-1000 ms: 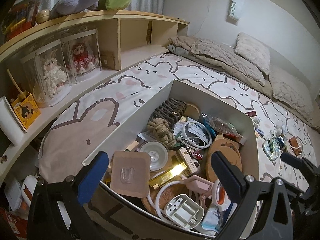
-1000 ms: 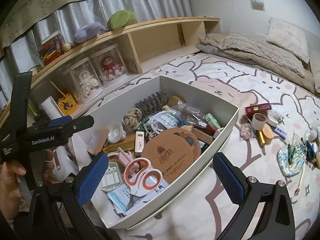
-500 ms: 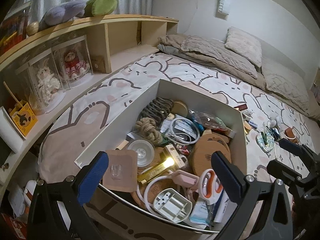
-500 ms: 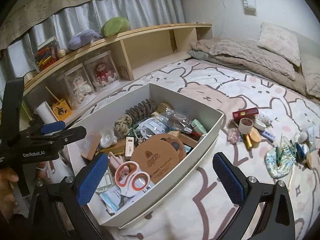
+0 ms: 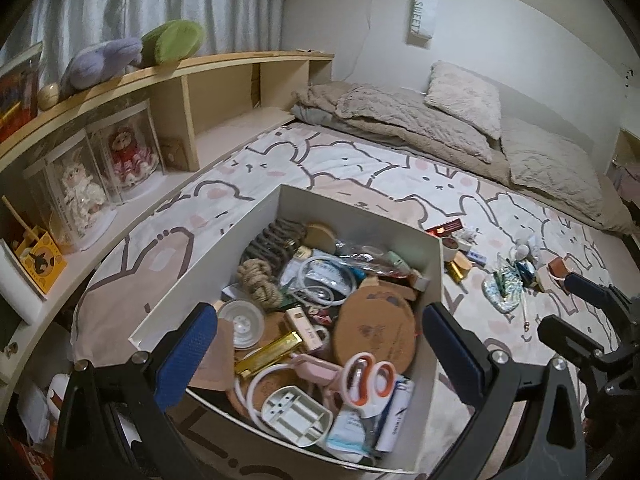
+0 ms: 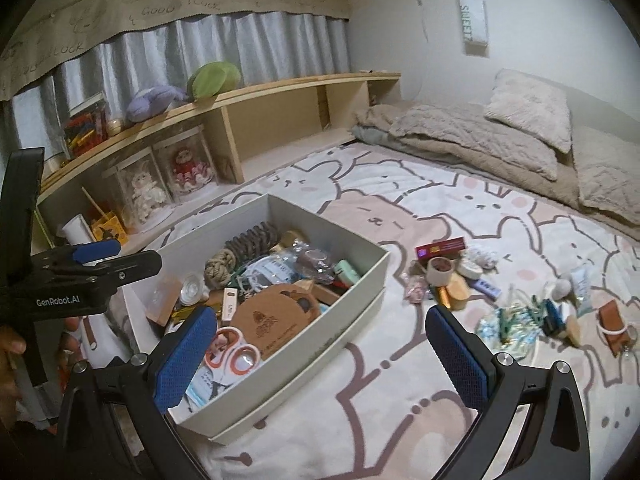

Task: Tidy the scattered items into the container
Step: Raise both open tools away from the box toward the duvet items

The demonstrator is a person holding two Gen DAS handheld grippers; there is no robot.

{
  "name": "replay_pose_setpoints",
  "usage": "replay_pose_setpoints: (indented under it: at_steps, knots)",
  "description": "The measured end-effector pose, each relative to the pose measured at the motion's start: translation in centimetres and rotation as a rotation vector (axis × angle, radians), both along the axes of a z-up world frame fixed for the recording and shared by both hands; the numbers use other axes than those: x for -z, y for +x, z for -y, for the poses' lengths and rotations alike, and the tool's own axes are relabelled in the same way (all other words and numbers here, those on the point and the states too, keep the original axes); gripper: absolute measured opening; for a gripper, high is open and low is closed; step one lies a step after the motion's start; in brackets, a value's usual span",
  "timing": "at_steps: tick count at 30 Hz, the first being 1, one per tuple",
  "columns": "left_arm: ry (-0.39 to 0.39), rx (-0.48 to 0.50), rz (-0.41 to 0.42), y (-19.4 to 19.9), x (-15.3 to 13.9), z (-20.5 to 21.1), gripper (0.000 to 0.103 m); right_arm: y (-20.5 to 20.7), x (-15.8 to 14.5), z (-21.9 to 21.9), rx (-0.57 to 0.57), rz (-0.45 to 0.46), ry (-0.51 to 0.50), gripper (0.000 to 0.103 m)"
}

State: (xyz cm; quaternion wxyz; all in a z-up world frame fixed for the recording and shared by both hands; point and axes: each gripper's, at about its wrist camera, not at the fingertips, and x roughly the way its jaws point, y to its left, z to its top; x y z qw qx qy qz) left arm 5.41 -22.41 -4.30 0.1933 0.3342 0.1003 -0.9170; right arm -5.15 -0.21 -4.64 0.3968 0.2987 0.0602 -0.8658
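Container brims with scissors, cork coasters, rope knot — both grippers' fingers spread, empty.

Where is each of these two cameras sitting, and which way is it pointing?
Left wrist: on the left gripper, looking down into the white box; the right gripper's tips show far right.
Right wrist: on the right gripper, facing the bed sheet and scattered items; the left gripper and a hand show.
Shared: box, scissors, shelf.
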Motion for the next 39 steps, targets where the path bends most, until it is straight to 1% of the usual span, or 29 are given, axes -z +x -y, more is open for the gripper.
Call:
replay_pose_setpoints:
  at_steps: [10,17,21,24,27,33,39]
  knots:
    - [-0.013,0.050,-0.018,-1.3,-1.6,-3.1,0.103,-0.3,-2.0,-4.6,0.068,-0.042,-0.010,0.103]
    - [-0.004,0.089,-0.034,-2.3,-2.5,-5.3,0.103,-0.9,-2.9,-8.2,0.123,-0.055,-0.004,0.103]
    - [-0.022,0.109,-0.032,-3.1,-2.9,-6.7,0.103,-1.1,-3.5,-10.3,0.149,-0.076,0.002,0.103]
    - [-0.026,0.123,-0.030,-3.8,-3.1,-7.9,0.103,-1.4,-3.9,-12.1,0.168,-0.075,-0.004,0.103]
    - [-0.017,0.146,-0.036,-4.5,-3.4,-9.0,0.103,-1.7,-4.2,-13.7,0.185,-0.071,-0.013,0.103]
    - [0.004,0.177,-0.048,-6.0,-4.2,-11.4,0.103,-1.8,-4.8,-16.9,0.218,-0.099,0.008,0.103]
    - [-0.027,0.220,-0.054,-7.3,-4.8,-14.6,0.103,-2.2,-5.1,-20.6,0.259,-0.102,0.005,0.103]
